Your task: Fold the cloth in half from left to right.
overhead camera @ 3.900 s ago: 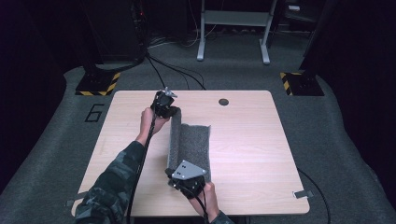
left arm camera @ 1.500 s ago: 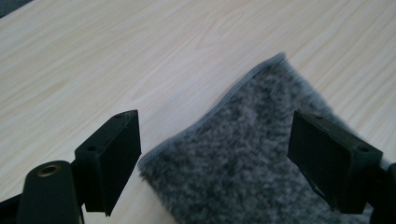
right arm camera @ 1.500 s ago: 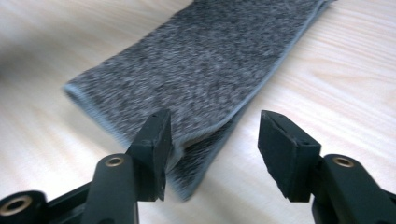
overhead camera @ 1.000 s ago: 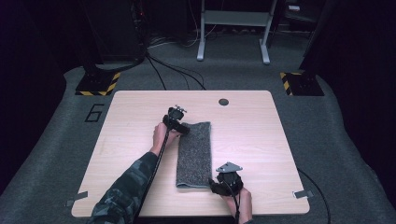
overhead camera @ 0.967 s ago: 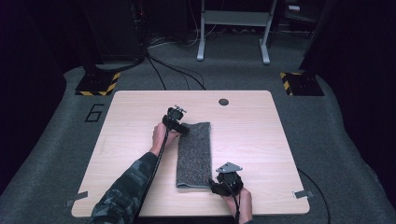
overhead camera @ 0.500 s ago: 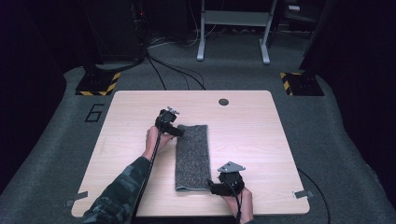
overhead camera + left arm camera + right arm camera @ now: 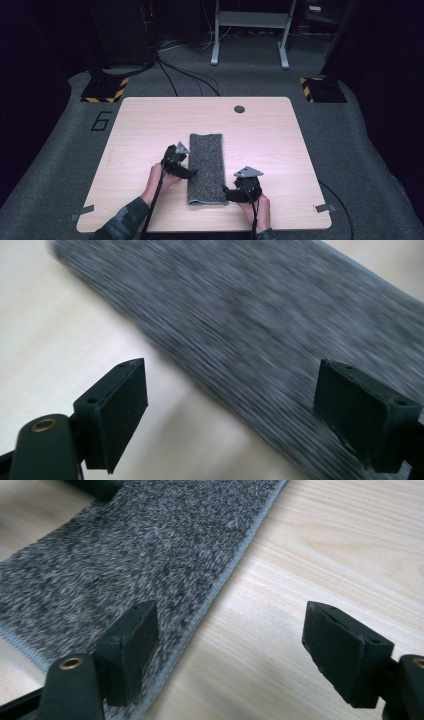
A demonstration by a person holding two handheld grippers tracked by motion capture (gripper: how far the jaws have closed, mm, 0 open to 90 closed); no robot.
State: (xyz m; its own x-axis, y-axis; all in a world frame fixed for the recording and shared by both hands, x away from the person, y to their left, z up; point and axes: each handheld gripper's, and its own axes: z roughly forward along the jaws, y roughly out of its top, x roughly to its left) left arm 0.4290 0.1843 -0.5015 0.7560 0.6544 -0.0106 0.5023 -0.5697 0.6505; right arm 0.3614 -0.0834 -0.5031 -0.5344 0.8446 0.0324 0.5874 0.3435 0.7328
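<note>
Lying flat on the table [image 7: 280,130], the folded grey towel [image 7: 205,165] sits a bit left of centre, long axis running from the near edge toward the far edge, its near end just short of the near edge. Left tool [image 7: 186,172] is at the towel's left long edge, about mid-length; its jaws have just been opening and stand wide apart. In the left gripper view the towel [image 7: 260,335] runs diagonally ahead of the jaws, one jaw over bare wood, the other over the fabric; heavy blur there, so contact is probably none but I can't confirm. Right tool [image 7: 231,194] is at the towel's near right corner, jaws also just opened and now wide. Right gripper view: the hemmed edge of the towel [image 7: 150,555] passes between the jaws, pads not pressing it. Nothing gripped by either tool.
</note>
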